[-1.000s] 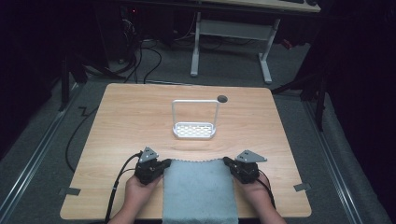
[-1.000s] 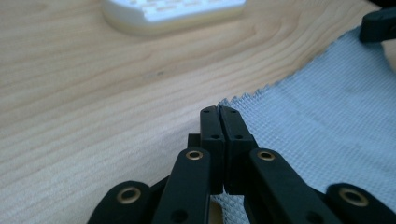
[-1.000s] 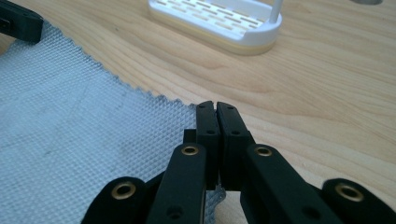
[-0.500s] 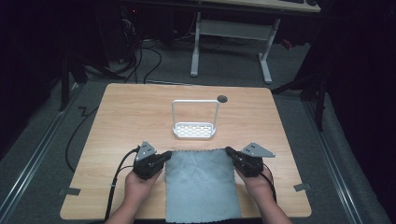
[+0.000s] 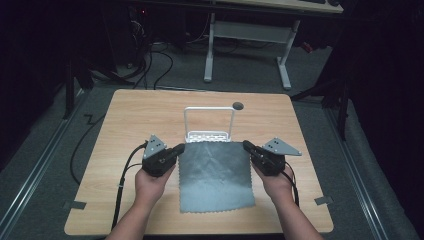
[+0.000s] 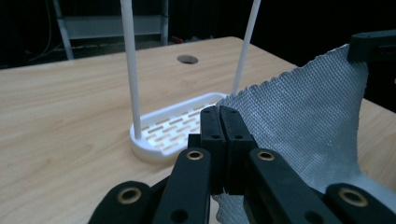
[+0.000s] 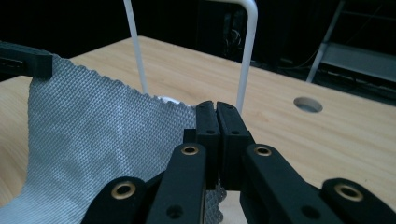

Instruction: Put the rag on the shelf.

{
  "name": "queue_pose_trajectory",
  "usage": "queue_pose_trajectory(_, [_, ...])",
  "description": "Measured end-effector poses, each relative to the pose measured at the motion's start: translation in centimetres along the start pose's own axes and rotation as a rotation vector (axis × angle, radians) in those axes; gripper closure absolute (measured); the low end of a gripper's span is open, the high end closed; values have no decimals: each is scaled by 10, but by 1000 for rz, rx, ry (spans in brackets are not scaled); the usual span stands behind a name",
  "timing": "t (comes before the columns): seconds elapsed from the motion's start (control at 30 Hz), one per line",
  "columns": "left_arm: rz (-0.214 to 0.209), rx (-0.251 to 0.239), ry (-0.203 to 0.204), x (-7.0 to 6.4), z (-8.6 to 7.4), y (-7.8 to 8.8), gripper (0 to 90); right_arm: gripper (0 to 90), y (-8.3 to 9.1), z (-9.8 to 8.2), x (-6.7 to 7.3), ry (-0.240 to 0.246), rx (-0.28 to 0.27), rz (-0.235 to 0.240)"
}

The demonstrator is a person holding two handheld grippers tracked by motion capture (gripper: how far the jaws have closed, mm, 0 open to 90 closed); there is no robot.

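A grey woven cloth (image 5: pixel 215 175) hangs stretched between my two grippers above the table's near half; its lower edge trails toward the front. My left gripper (image 5: pixel 179 148) is shut on the cloth's far left corner (image 6: pixel 233 116). My right gripper (image 5: pixel 247 145) is shut on the far right corner (image 7: pixel 187 114). Just behind the cloth's raised edge stands a white rack (image 5: pixel 209 135): a slotted tray with an upright hoop handle, seen close in the left gripper view (image 6: pixel 173 128) and, as two white posts (image 7: pixel 246 56), in the right gripper view.
A round cable hole (image 5: pixel 238 105) lies in the wooden table (image 5: pixel 140 115) behind the rack. Black cables trail from both grippers over the front edge. A white desk frame (image 5: pixel 245 35) stands on the dark floor beyond the table.
Both grippers have risen and moved away from the front edge toward the rack, lifting the cloth's far edge off the table so it hangs between them.
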State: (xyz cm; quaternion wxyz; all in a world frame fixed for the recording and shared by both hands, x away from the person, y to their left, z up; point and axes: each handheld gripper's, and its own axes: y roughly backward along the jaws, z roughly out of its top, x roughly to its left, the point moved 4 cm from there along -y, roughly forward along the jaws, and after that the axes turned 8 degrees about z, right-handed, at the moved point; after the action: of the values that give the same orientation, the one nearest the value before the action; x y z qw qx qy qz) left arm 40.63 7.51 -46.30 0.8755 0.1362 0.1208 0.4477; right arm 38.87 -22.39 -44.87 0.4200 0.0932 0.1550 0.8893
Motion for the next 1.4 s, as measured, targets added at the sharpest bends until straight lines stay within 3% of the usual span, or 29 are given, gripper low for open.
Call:
queue_pose_trajectory(0.43, [18,-80,-27,5,40,7,898,892,6,36,-1,36,-69,-19])
queue_pose_trajectory(0.67, [30,-128,-52,7,65,13,899,892,12,64,-4,53,-121,-26])
queue_pose_trajectory(0.97, [55,-213,-75,12,106,24,899,893,19,98,-7,71,-190,-31])
queue_pose_trajectory(1.2, [63,-240,-92,15,122,28,900,893,20,111,-8,76,-212,-32])
queue_pose_trajectory(1.4, [69,-231,-106,20,131,21,900,894,19,119,-15,83,-216,-44])
